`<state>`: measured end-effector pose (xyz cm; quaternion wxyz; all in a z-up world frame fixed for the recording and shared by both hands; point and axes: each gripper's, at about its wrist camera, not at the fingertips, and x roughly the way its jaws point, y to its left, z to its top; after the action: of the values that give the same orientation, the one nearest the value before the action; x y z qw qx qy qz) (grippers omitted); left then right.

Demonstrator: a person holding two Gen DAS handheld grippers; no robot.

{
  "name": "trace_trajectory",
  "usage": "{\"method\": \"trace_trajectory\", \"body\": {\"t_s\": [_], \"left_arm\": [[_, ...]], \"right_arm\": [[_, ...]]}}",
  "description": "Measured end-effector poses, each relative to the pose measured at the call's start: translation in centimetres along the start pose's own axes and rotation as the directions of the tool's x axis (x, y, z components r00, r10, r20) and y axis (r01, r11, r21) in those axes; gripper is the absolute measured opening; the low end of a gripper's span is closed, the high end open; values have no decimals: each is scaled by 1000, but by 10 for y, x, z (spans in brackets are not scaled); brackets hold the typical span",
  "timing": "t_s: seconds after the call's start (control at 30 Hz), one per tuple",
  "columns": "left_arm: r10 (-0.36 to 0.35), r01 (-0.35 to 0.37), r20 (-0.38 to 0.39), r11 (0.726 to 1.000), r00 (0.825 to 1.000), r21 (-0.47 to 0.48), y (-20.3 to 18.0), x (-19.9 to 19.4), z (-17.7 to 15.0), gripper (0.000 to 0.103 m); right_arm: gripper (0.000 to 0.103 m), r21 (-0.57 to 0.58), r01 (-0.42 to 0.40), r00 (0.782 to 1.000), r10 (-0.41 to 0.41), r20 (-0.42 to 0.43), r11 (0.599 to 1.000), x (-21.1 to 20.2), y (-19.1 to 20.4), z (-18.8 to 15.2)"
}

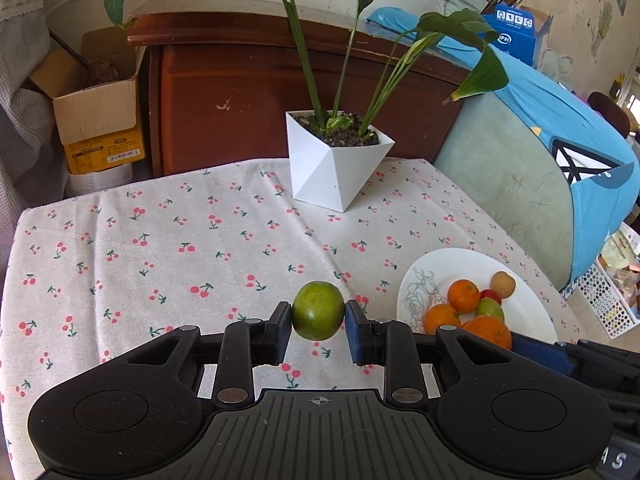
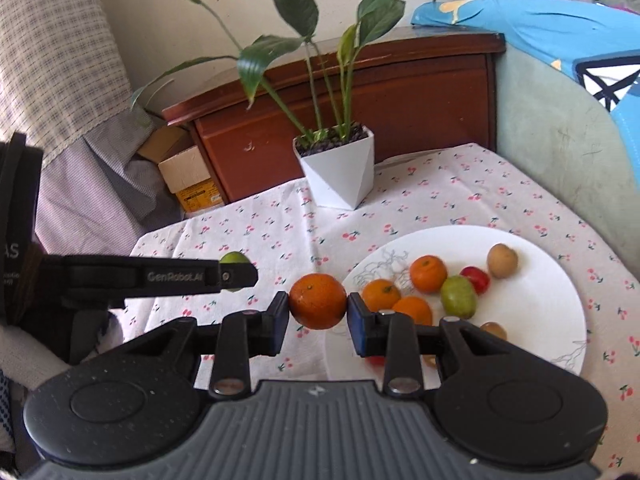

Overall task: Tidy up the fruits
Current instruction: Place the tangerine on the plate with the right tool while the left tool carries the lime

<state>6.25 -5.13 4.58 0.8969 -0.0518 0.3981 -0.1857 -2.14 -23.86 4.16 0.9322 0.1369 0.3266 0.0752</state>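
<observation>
Left gripper: the left gripper is held level above the cherry-print tablecloth, fingers pointing toward the potted plant; in the right wrist view it reaches in from the left side.
Left grip: its two pads are pressed against the sides of a green lime, which hangs clear of the cloth; from the right wrist view only slivers of the lime show above and below the finger.
Right gripper: the right gripper is held level, just left of the white plate.
Right grip: its pads clamp an orange between them, lifted off the cloth, beside the plate's left rim.
Plate: near the table's right edge, holding three mandarins, a green fruit, a small red fruit and brownish round fruits; more fruit is partly hidden behind the right gripper's finger.
Open room: a broad stretch of bare cloth lies left of the lime, out to the table's left edge.
Edges: a wooden cabinet stands behind the far edge, a cardboard box at the far left, and a cushioned chair with a blue cover hugs the right side.
</observation>
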Motion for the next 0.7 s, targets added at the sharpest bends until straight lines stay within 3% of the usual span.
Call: {"method": "trace_trajectory", "body": {"t_s": [0.37, 0.53, 0.7], "left_arm": [[-158, 158, 1, 984, 987, 80, -53, -5, -4, 26], [-197, 201, -40, 972, 980, 120, -73, -1, -15, 26], [-190, 197, -60, 969, 980, 149, -57, -4, -13, 28]], "right_arm": [[32, 130, 108, 990, -118, 76, 986, -20, -51, 18], [32, 228, 141, 988, -153, 37, 963, -18, -73, 15], [32, 313, 144, 989, -150, -4, 939, -17, -87, 8]]}}
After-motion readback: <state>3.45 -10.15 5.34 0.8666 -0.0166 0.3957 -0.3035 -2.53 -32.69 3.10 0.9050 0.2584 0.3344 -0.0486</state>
